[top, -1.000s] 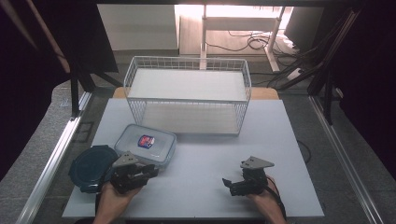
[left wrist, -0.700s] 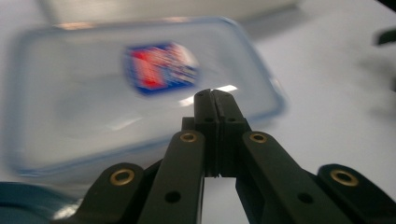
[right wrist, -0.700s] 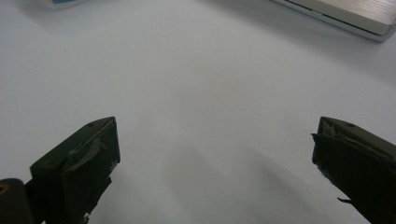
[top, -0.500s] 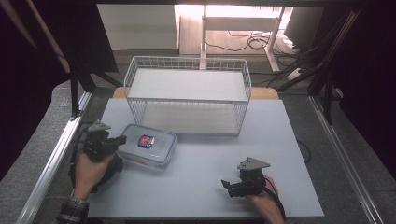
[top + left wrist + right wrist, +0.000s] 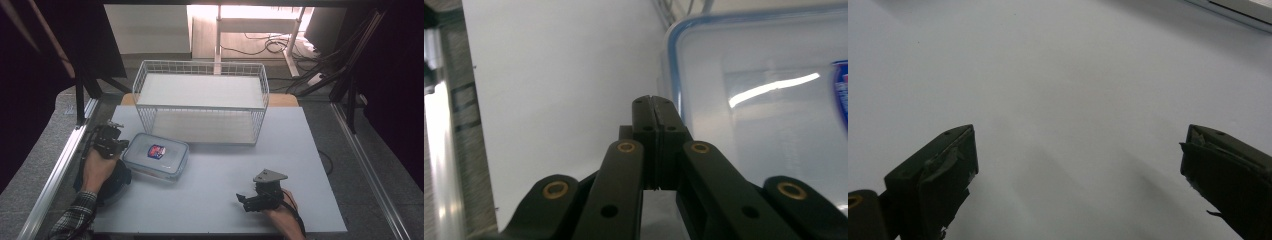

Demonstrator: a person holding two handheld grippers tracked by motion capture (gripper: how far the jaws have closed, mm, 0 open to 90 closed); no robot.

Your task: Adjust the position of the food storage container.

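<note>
Clear plastic lidded container (image 5: 155,156) with blue seal rim sits flat on the white table (image 5: 300,150), front-left of the wire basket (image 5: 200,100). Left gripper (image 5: 111,139) just beside its left edge, jaws pressed together on nothing (they have just been closing). Right gripper (image 5: 250,200) well apart at the near right, jaws spread wide over bare table. Container looks light, rigid, smooth and likely slippery; best taken by the lid rim or a corner edge, not the flat top. Dark round lid (image 5: 117,182) lies under the left forearm.
</note>
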